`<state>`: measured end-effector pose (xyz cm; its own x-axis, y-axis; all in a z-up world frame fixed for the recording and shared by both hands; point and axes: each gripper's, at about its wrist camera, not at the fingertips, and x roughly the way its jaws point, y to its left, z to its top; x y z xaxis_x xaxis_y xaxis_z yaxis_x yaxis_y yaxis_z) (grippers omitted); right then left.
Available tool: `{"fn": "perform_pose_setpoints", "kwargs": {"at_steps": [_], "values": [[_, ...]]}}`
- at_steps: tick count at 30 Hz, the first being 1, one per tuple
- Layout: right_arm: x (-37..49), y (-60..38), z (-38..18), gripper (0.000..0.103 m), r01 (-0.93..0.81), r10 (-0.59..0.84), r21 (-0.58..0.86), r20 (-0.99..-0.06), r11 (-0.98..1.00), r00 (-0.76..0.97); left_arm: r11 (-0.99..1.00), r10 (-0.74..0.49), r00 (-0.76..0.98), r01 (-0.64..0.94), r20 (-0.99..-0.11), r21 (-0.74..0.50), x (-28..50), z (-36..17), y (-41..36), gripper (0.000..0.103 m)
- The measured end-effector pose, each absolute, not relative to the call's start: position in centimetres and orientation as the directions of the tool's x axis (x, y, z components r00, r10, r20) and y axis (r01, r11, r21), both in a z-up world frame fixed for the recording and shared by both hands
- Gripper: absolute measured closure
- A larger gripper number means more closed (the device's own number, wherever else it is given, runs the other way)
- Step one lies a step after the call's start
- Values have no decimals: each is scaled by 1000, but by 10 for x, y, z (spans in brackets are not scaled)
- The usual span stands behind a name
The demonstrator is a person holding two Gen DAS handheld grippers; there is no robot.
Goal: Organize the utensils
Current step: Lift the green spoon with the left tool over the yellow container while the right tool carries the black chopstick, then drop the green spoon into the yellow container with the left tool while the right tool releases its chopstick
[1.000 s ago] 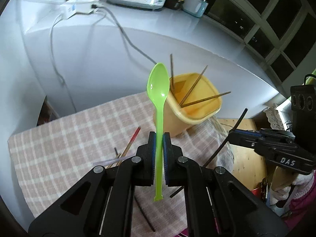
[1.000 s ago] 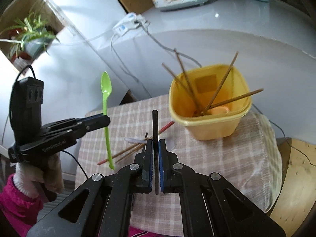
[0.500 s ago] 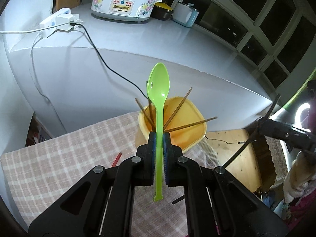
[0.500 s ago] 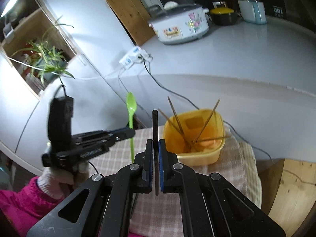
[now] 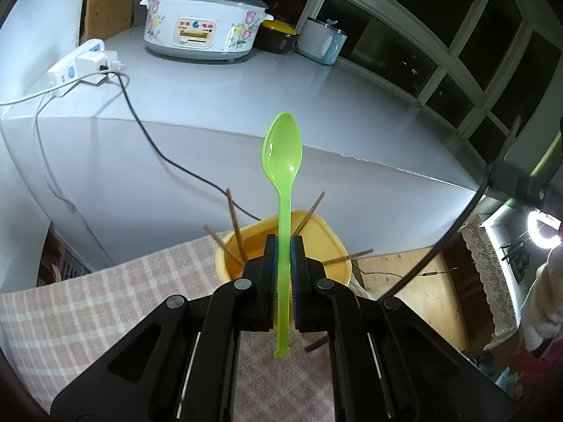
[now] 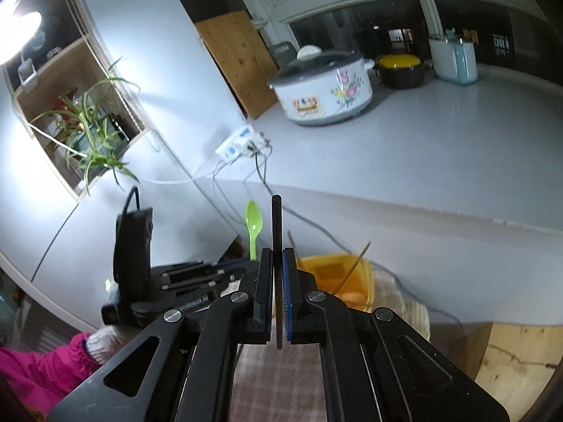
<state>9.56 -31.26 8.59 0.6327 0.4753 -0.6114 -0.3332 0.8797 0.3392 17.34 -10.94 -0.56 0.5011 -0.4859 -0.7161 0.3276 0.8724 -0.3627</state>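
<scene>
Clamped in the left gripper [image 5: 281, 274] is a green spoon [image 5: 282, 161], its long axis running straight up the left wrist view: bowl at the far end, handle tip poking out behind the pads. Its bowl hangs above a yellow container [image 5: 330, 242] that holds several brown chopsticks [image 5: 234, 218] leaning outward. The right gripper [image 6: 277, 281] is closed on a black chopstick [image 6: 276, 225], which likewise points forward along the fingers. The container stands on a pink checked cloth [image 5: 105, 292] before a white counter [image 5: 281, 81] carrying a flowered cooker [image 5: 200, 24] and power strip [image 5: 81, 63]. The spoon is glossy, translucent plastic.
</scene>
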Motion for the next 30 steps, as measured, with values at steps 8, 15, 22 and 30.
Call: {"fn": "perform_pose_setpoints", "kwargs": {"at_steps": [8, 15, 22, 30], "values": [[116, -329, 92, 99, -326, 443, 300, -590, 896, 675, 888, -459, 533, 288, -711, -357, 191, -14, -119, 99], [137, -331, 75, 99, -326, 421, 267, -619, 907, 664, 907, -419, 552, 278, -721, -315, 204, -27, -131, 98], [147, -329, 52, 99, -328, 406, 247, -657, 912, 635, 915, -403, 545, 264, -736, -305, 205, -46, -139, 98], [155, -329, 21, 99, -303, 404, 272, -697, 913, 592, 915, -403, 540, 264, -739, -306, 198, -54, -145, 98]]}}
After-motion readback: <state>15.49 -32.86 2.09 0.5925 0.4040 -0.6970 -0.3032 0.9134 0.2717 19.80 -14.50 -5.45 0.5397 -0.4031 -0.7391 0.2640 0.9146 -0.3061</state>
